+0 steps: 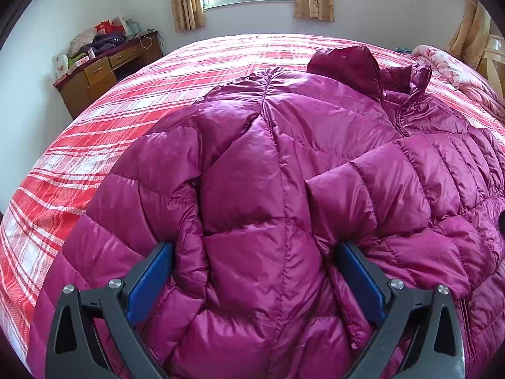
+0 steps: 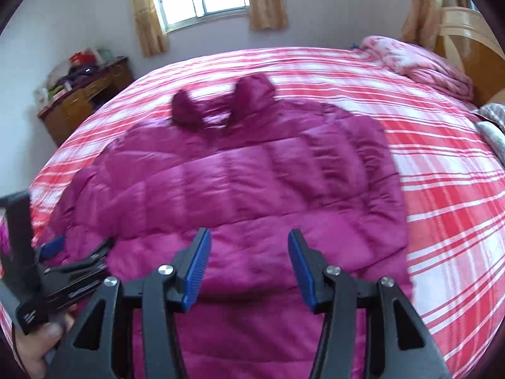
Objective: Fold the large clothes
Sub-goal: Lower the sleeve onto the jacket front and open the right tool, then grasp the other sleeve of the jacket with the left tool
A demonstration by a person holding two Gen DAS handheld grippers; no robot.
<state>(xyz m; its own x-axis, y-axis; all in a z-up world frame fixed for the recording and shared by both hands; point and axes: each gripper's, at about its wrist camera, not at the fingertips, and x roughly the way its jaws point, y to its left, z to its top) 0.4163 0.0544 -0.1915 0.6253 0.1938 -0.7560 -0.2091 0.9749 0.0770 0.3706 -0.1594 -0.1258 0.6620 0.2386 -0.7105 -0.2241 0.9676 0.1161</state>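
A large magenta quilted down jacket lies spread on the bed, hood at the far end. My left gripper is wide open, its blue pads either side of a raised bunch of jacket fabric, pressing into it without clamping. My right gripper is open and empty, hovering above the jacket's near part. The left gripper also shows at the lower left of the right wrist view, held by a hand, low on the jacket's left edge. The right view is motion-blurred.
The bed has a red and white plaid sheet. A pink floral quilt is bunched at the far right by the wooden headboard. A wooden desk piled with clutter stands at the far left under the window wall.
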